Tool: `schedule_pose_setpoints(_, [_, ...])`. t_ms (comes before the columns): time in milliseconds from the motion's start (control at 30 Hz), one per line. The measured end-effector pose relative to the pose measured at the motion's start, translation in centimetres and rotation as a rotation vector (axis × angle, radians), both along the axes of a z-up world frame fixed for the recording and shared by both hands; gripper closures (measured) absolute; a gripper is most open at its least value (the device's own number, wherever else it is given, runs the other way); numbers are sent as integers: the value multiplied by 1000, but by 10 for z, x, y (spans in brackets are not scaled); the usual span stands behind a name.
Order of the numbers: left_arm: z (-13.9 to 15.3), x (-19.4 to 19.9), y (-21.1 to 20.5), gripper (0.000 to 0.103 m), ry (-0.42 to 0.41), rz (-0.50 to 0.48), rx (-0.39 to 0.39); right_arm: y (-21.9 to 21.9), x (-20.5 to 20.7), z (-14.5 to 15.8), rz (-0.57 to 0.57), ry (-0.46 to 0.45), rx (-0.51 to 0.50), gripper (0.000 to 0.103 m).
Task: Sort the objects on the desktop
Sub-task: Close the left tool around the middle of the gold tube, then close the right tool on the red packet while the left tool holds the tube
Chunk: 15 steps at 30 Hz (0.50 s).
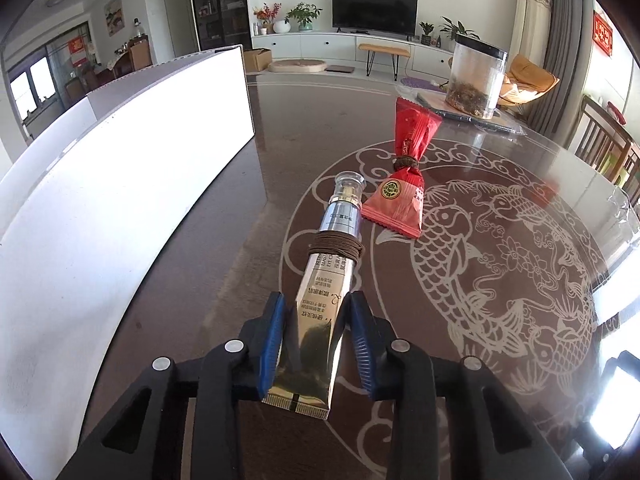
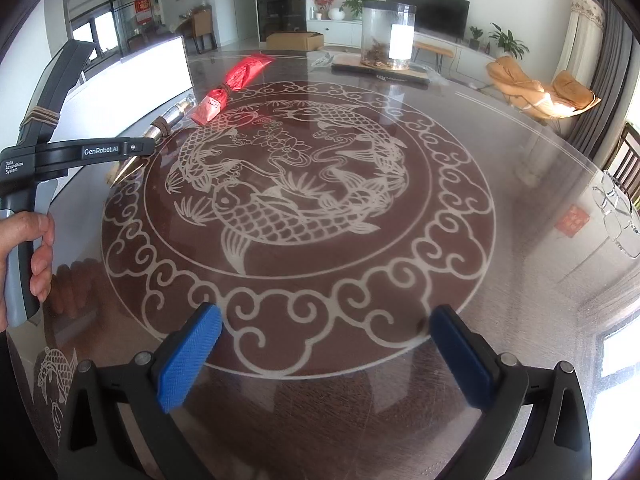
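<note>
My left gripper [image 1: 316, 344] pinches the crimped end of the gold tube [image 1: 320, 300], its blue pads [image 1: 273, 344] pressed on both sides; the tube points away from me over the table [image 1: 500, 320], clear cap farthest, a brown cord [image 1: 336, 249] wound round its middle. Whether the tube is lifted or resting I cannot tell. In the right wrist view my left hand [image 2: 24, 248] is cut off by the frame. My right gripper [image 2: 326, 354] hangs spread wide over the near edge, nothing between its pads. Just past the cap lies the red packet [image 1: 404, 184]. The white box [image 1: 120, 184] runs along the left edge, its inside hidden. A clear jar [image 1: 476, 76] stands near the far edge.
</note>
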<state>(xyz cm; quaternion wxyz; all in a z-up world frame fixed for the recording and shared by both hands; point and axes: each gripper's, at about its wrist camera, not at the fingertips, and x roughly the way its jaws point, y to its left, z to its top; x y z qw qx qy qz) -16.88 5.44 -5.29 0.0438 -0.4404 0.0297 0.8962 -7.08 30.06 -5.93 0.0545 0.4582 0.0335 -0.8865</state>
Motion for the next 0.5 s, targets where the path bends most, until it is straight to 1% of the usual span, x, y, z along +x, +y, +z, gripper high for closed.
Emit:
schedule_pose_setpoints(167, [0, 21, -21, 72, 1, 26, -2, 0, -1, 0, 0, -1, -5, 0])
schedule_pose_setpoints(233, [0, 31, -30, 72, 2, 38, -2, -7, -10, -1, 31, 0, -6, 0])
schedule_pose_setpoints(300, [0, 38, -39, 72, 2, 51, -2, -21, -30, 0, 73, -12, -22, 0])
schedule_pose_setpoints(367, [0, 42, -44, 72, 1, 65, 0, -38, -56, 3, 105, -8, -73, 0])
schedule_pose_setpoints(500, [0, 45, -49, 72, 1, 74, 5, -60, -115, 15, 64, 44, -163, 0])
